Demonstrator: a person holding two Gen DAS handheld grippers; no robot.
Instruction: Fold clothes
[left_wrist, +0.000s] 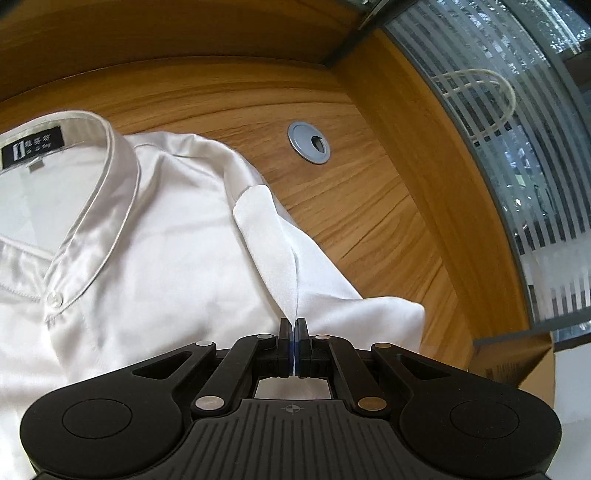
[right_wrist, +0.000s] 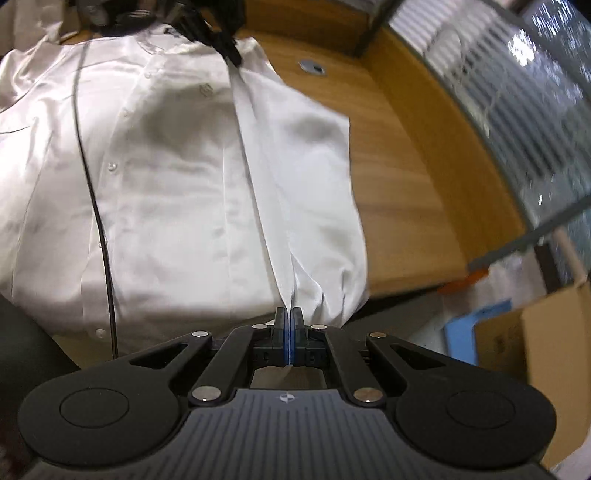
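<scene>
A white satin button shirt (left_wrist: 155, 229) lies face up on the wooden desk (left_wrist: 369, 192), its band collar (left_wrist: 110, 192) with a black label at the left. My left gripper (left_wrist: 294, 325) is shut on a raised fold of the shirt's right side near the shoulder. In the right wrist view the same shirt (right_wrist: 177, 177) spreads across the desk. My right gripper (right_wrist: 289, 314) is shut on the same fold near the hem, at the desk's front edge. The fold runs taut between the two grippers. The left gripper (right_wrist: 231, 51) shows at the far end of it.
A grey cable grommet (left_wrist: 308, 142) sits in the desk beyond the shirt. A striped glass partition (left_wrist: 517, 147) curves along the right. Cardboard boxes (right_wrist: 543, 350) stand on the floor to the right. A thin black cable (right_wrist: 92, 192) crosses the shirt's left part.
</scene>
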